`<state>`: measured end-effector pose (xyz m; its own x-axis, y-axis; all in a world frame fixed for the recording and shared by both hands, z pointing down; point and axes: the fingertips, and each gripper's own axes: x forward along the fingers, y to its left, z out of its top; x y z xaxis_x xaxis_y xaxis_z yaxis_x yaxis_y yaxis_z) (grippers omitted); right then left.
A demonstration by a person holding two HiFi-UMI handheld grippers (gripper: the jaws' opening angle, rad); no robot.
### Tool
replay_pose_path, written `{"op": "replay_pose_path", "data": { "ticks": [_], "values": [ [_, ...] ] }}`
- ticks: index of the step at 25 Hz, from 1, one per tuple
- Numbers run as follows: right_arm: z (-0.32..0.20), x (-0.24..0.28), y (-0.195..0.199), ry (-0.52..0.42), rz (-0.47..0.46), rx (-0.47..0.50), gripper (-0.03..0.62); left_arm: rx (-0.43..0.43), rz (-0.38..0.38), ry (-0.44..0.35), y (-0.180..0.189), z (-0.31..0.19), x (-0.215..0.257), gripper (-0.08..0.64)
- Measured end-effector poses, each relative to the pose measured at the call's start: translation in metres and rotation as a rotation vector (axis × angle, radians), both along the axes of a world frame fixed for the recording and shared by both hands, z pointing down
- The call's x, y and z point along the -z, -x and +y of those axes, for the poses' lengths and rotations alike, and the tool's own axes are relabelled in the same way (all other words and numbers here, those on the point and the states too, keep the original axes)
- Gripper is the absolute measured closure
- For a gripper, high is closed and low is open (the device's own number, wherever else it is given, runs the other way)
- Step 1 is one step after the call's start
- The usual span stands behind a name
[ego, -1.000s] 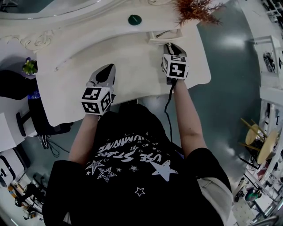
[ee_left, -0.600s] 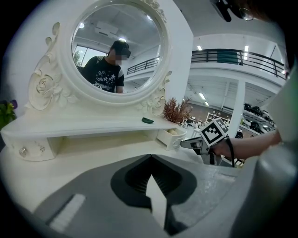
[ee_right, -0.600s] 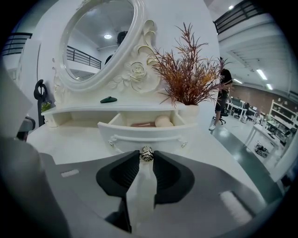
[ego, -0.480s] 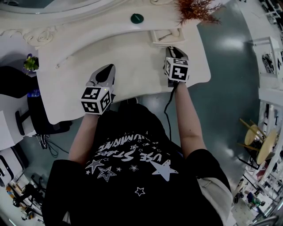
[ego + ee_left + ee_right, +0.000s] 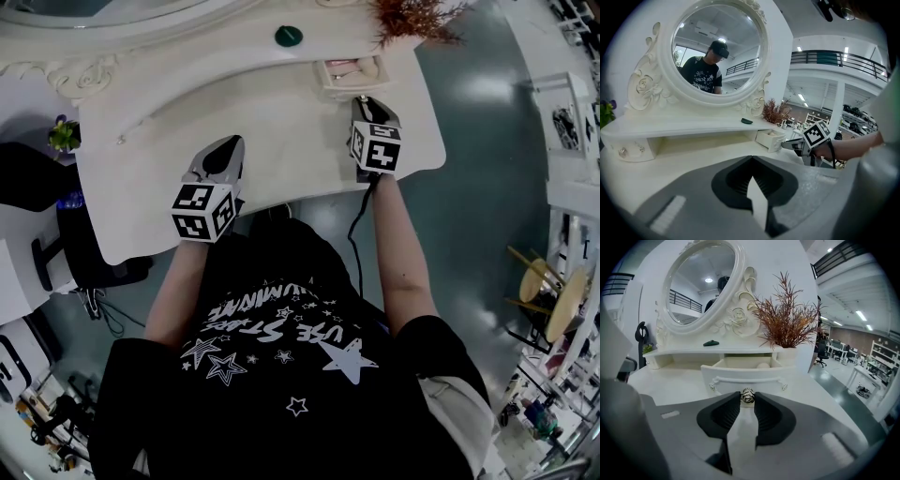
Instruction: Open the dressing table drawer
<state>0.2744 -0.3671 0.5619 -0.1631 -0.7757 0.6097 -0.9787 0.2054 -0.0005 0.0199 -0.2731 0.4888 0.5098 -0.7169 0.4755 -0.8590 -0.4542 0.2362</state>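
Note:
The small cream drawer [image 5: 352, 73] at the right end of the dressing table [image 5: 187, 103] stands pulled out, and pale things show inside it. My right gripper [image 5: 364, 99] is shut on the drawer's metal knob [image 5: 747, 396], which sits at the middle of the drawer front [image 5: 740, 378]. In the left gripper view the open drawer [image 5: 769, 139] juts from under the shelf, with the right gripper [image 5: 790, 145] at its front. My left gripper [image 5: 226, 146] hovers over the tabletop left of centre; the left gripper [image 5: 752, 158] is shut on nothing.
An oval mirror [image 5: 717, 51] in a carved frame rises behind the shelf. On the shelf are a dark green dish [image 5: 288, 36] and a reddish dried plant [image 5: 412, 19]. A second drawer with knobs [image 5: 622, 151] is at the far left. Grey floor surrounds the table.
The right gripper has drawn back toward the person with the knob in it, and the drawer has slid further out, so its inside shows. The left gripper has stayed put.

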Motion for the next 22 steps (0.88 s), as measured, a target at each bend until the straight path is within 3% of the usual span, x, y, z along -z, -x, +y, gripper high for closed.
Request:
{"op": "replay_pose_path", "data": {
  "ticks": [9, 22],
  "values": [
    [0.01, 0.009, 0.006, -0.021, -0.012, -0.052, 0.385, -0.016, 0.02, -0.018, 0.01, 0.004, 0.005, 0.558],
    [0.077, 0.067, 0.033, -0.098, 0.002, -0.191, 0.397, -0.101, 0.061, -0.043, 0.065, 0.046, 0.03, 0.558]
  ]
}}
